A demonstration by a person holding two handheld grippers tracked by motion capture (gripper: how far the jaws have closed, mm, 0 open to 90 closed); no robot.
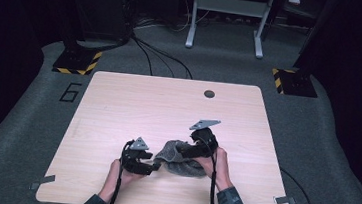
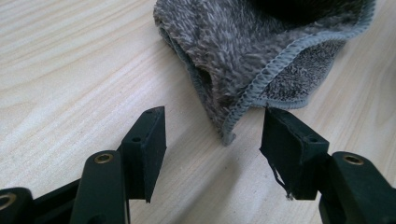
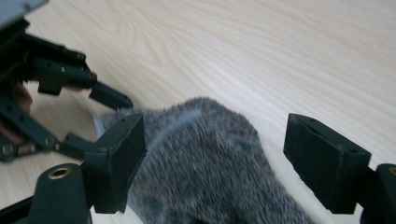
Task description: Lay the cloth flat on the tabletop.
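Observation:
A grey fluffy cloth (image 1: 179, 160) lies bunched up near the front middle of the wooden table (image 1: 168, 106). My left gripper (image 1: 155, 166) sits low at the cloth's left end and is open. In the left gripper view, a stitched corner of the cloth (image 2: 243, 51) hangs between the jaws of the left gripper (image 2: 215, 114), and neither pad presses on it. My right gripper (image 1: 185, 151) hovers over the cloth from the right, jaws spread wide. In the right gripper view the cloth (image 3: 205, 158) lies below the open right gripper (image 3: 215, 122), with the left gripper (image 3: 100, 123) beyond it.
A small dark round hole (image 1: 209, 93) sits near the table's far edge. Past the table stand a grey metal frame (image 1: 227, 16), floor cables (image 1: 163, 55) and two stands with yellow-black striped bases (image 1: 77, 62). Bare wood stretches behind and beside the cloth.

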